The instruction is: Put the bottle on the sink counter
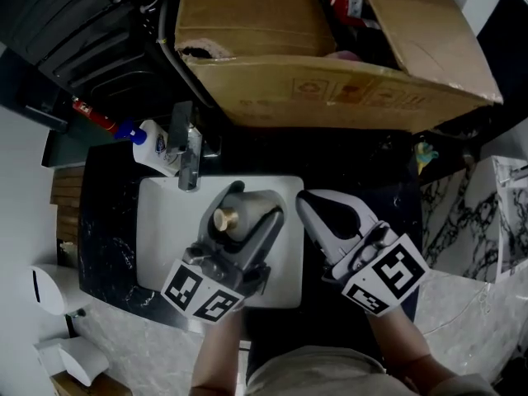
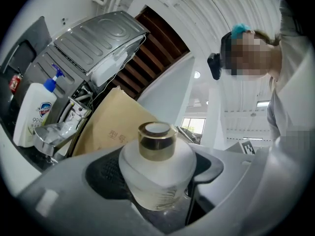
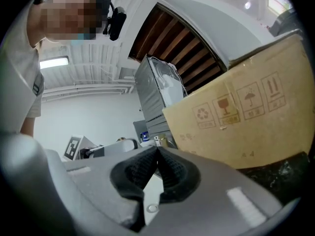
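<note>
Below me the sink counter [image 1: 107, 221] is black stone with pale veins. A white square basin [image 1: 161, 238] is set into it with a chrome tap [image 1: 188, 151] at the back edge, a big brown cardboard box [image 1: 330, 56] stands just behind, and a dark appliance [image 1: 74, 31] sits to the box's left. On my side of the counter the floor [image 1: 140, 345] is pale speckled grey, and white slabs [image 1: 495, 213] with black veining lie to my right. Overhead I see a white ribbed ceiling [image 2: 231, 14] with a panel of dark wooden slats [image 3: 172, 48], a lit strip lamp [image 3: 54, 62] and, far off, a bright window [image 2: 189, 127].
</note>
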### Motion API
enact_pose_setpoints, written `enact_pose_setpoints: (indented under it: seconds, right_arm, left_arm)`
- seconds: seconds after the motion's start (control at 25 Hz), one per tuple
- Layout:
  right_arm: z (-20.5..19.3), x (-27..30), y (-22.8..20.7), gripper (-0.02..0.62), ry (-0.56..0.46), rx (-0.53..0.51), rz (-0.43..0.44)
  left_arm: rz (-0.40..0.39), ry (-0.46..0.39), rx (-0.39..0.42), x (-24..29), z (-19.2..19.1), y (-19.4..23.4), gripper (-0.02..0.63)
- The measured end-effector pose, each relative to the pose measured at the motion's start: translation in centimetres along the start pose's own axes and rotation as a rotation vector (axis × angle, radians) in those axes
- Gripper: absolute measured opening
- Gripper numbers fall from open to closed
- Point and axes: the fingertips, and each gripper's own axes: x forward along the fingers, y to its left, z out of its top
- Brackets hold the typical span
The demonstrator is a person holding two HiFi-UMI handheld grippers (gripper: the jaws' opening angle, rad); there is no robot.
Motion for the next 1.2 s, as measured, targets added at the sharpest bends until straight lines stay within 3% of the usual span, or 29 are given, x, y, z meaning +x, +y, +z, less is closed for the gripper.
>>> enact_pose_setpoints:
  seconds: [1.2]
  right_arm:
    - [-3.8, 2.7, -8.8, 0.003, 0.069, 0.075, -0.076]
  left_arm:
    - [0.139, 0.289, 0.226, 8.6, -7.2, 9.3, 0.339]
